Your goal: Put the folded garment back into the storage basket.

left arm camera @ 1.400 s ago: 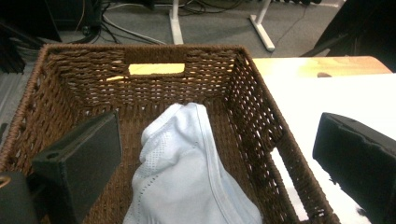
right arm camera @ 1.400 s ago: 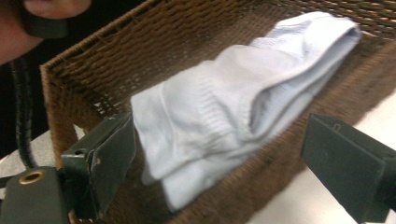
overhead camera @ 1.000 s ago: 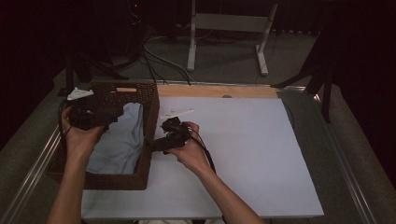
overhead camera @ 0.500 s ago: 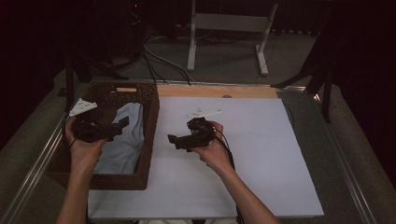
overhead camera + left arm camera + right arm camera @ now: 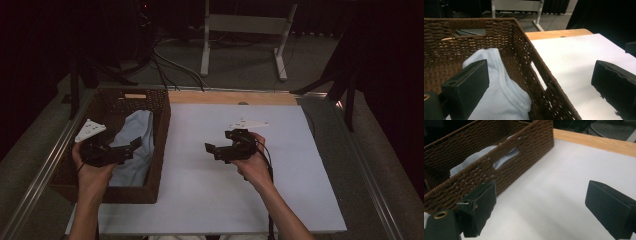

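Tools both apart, empty — right tool (image 5: 220, 150) has pulled back from basket (image 5: 161, 130) across worktop (image 5: 300, 190), left tool (image 5: 127, 150) over shirt (image 5: 137, 135) — probably pickup next.

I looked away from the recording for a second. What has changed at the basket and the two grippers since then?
The right gripper drew away from the basket to the middle of the white board, jaws open and empty. The left gripper came back toward the person over the basket, also open and empty. The pale blue garment still lies in the basket, which has not shifted.
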`<state>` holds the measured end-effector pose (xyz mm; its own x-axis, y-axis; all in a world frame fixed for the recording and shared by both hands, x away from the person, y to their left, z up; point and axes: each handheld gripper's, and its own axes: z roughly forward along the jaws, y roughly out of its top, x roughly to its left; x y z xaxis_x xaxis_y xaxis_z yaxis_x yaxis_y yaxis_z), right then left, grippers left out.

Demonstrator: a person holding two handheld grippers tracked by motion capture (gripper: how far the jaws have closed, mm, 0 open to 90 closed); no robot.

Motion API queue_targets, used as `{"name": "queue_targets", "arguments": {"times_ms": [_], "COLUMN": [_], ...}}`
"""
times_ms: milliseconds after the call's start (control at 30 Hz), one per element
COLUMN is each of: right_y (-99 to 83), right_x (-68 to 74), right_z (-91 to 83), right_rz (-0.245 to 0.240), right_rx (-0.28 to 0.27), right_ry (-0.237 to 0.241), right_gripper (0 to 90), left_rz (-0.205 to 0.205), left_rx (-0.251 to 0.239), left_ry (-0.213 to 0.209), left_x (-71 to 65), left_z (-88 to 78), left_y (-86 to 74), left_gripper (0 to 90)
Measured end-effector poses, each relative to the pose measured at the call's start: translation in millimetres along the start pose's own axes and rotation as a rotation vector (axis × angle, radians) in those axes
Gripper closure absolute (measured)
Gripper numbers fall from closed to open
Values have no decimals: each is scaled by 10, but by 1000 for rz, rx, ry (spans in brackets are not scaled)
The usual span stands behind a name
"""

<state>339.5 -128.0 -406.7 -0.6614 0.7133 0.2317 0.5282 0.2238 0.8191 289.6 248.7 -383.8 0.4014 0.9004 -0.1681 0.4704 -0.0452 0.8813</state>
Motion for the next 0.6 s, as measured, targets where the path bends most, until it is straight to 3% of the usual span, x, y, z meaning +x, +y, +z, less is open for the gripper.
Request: {"name": "queue_targets", "arguments": {"times_ms": [600], "right_y": [-368], "right_x": [-434], "right_z": [-513], "right_rz": [70], "right_rx": [-78], "right_ry": [-60], "right_gripper": [100], "left_rz": [15], "left_rx": [-21], "left_ry": [-22], "left_x": [-90], "left_z": [-69], "left_y": [-226], "left_gripper": [32]}}
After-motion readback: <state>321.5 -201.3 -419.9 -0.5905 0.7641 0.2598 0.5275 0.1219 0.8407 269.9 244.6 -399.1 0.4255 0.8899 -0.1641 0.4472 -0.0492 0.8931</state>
